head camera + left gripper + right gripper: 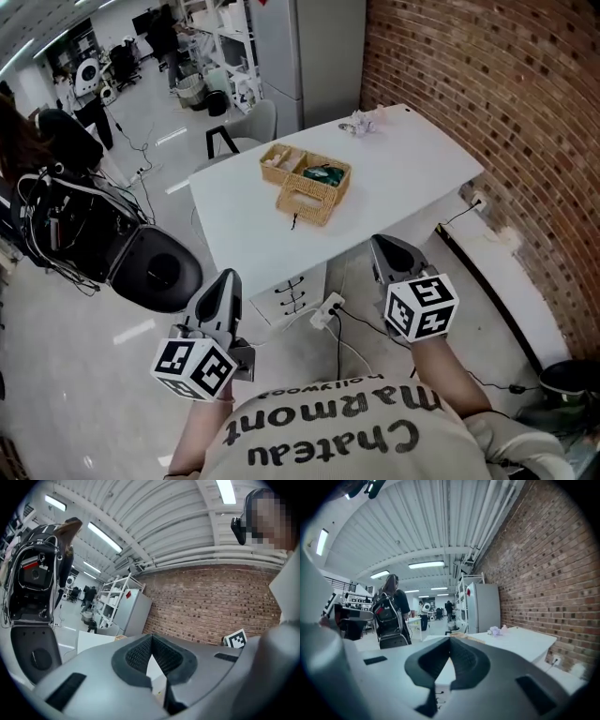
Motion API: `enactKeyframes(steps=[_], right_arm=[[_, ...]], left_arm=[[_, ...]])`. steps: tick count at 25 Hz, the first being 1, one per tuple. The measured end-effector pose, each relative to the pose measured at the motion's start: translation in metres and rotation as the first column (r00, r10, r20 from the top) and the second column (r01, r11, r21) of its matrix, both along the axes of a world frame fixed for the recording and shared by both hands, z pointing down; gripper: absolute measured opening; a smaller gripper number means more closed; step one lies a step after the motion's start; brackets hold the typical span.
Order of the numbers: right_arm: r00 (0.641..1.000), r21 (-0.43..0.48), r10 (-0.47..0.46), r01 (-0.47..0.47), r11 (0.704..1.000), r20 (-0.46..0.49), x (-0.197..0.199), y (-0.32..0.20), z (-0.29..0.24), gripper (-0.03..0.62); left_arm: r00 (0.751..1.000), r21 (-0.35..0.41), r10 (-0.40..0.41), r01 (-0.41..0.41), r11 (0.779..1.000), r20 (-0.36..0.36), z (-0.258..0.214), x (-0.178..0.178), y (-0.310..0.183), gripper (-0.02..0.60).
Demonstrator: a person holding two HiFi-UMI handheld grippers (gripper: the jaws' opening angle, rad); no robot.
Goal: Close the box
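Observation:
A wicker box (pixel 314 192) stands on the white table (pixel 412 169) with its lid (pixel 281 161) swung open to the left and a green thing (pixel 325 173) inside. Both grippers hang in the air short of the table's near edge, well apart from the box. My left gripper (pixel 228 278) points toward the table, its jaws meeting at the tips (pixel 151 638) with nothing between them. My right gripper (pixel 380 242) is likewise shut and empty (pixel 450 640). In the right gripper view the box's rim (pixel 459 634) just shows above the jaws.
A crumpled pinkish object (pixel 364 122) lies at the table's far corner. A white drawer unit (pixel 295 295) stands under the table, with a power strip and cables (pixel 328 309) on the floor. A black case (pixel 155 267) sits left; a brick wall (pixel 487 84) runs along the right.

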State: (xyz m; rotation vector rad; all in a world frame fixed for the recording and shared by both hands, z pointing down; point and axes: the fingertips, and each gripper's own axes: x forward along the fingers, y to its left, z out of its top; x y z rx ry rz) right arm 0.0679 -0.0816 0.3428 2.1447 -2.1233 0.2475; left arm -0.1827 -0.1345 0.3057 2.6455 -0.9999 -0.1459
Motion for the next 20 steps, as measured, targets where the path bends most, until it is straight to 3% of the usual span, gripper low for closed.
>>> enactKeyframes(steps=[4,9,20], right_arm=[[0.999,-0.111,-0.002,-0.002,0.994,-0.032,0.005,-0.02,0.05,0.003],[0.996,-0.172,-0.056,0.044,0.984,-0.063,0.011,-0.048,0.078,0.005],[0.981,-0.2,-0.187,0.175,0.964,-0.045,0.046,-0.124,0.077,0.005]], left_arm=[[1.0,-0.033,-0.015,0.015,0.999,0.016,0.018,-0.011,-0.009,0.002],[0.996,-0.064,-0.086,0.087,0.994,0.023,0.025,-0.024,-0.021,0.002],[0.964,-0.067,-0.263,0.264,0.962,0.029,0.018,-0.02,-0.049,0.002]])
